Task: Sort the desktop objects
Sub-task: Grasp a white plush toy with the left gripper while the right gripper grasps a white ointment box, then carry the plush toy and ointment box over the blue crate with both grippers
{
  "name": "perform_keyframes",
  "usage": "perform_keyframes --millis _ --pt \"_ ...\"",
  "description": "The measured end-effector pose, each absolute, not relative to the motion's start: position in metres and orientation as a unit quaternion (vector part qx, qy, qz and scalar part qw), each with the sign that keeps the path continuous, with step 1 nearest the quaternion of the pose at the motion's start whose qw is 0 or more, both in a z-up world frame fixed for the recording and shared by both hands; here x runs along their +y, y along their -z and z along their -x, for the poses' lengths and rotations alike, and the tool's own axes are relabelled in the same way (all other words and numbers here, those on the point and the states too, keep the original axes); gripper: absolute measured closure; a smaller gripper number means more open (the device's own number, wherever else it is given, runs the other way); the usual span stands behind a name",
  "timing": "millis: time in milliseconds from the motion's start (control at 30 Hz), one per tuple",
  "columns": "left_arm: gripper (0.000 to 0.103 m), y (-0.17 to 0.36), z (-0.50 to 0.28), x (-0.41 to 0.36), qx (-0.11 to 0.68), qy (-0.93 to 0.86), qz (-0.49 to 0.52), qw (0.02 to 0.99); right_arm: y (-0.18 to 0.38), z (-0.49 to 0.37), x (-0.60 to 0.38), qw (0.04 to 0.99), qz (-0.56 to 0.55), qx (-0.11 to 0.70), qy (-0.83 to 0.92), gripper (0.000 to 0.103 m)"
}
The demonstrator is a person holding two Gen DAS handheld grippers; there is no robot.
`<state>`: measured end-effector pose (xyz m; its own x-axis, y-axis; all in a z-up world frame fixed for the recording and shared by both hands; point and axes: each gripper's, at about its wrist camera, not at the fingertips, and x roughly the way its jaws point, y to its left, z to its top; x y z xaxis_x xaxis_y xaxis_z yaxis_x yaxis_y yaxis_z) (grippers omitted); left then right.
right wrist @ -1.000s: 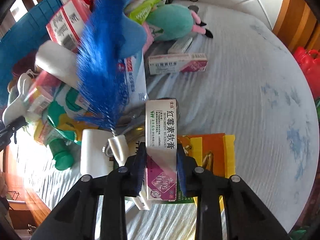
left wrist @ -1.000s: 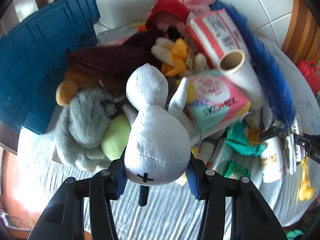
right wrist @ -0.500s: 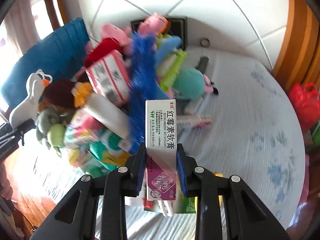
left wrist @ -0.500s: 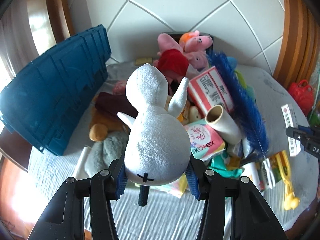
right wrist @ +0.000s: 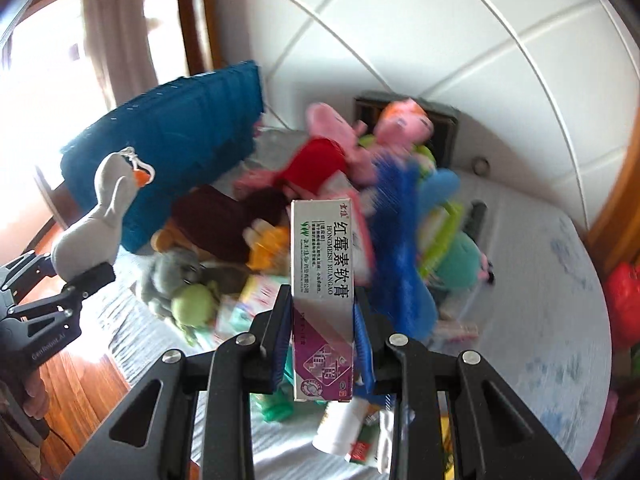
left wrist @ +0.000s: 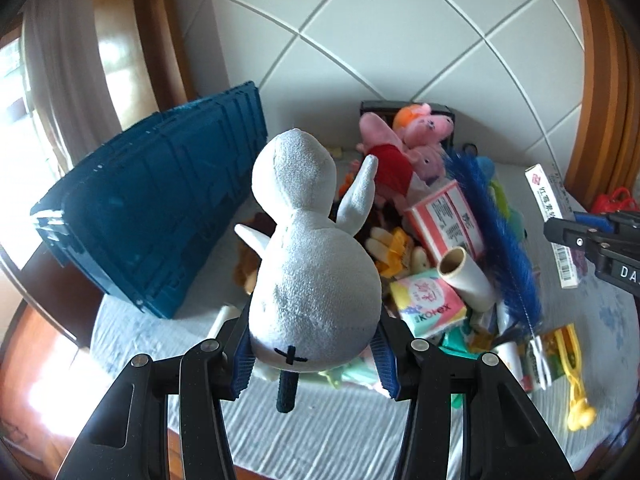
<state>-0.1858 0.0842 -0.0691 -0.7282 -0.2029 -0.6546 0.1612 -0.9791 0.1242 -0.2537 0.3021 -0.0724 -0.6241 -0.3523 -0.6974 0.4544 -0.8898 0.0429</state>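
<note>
Holding both loads above the heap, you have open bench only along the lower edge of the left wrist view and across the right side of the right wrist view, where the pale striped cloth lies bare. Your left gripper is clenched on the grey plush goose, its body wedged between the blue pads, neck and head rising toward the frame's centre. Your right gripper grasps the ointment box upright by its lower half. Left of the goose, the blue crate stands on the bench, its wall tilted. Right of centre sits the pile: pink pig plushes, a blue feather duster, a paper roll, a Kotex pack. White tiled wall fills the top; wooden trim and a curtain frame the upper left.
</note>
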Motion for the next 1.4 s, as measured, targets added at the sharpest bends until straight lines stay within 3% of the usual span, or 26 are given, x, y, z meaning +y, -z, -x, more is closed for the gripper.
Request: perform_keyframes --millis 233,667,1400 --pt "0.054 0.031 0.17 0.026 -0.024 0.944 -0.308 0.117 0.035 0.242 0.231 0.255 -0.329 0.103 0.904 0.075" --pt "0.054 -0.03 0.154 -0.158 -0.049 0.953 -0.251 0.164 -0.019 0.232 0.018 0.294 -0.262 0.113 0.912 0.075" --pt "0.054 -0.031 0.264 -0.35 0.022 0.924 -0.288 0.251 -0.032 0.353 -0.214 0.386 -0.259 0.146 0.873 0.075"
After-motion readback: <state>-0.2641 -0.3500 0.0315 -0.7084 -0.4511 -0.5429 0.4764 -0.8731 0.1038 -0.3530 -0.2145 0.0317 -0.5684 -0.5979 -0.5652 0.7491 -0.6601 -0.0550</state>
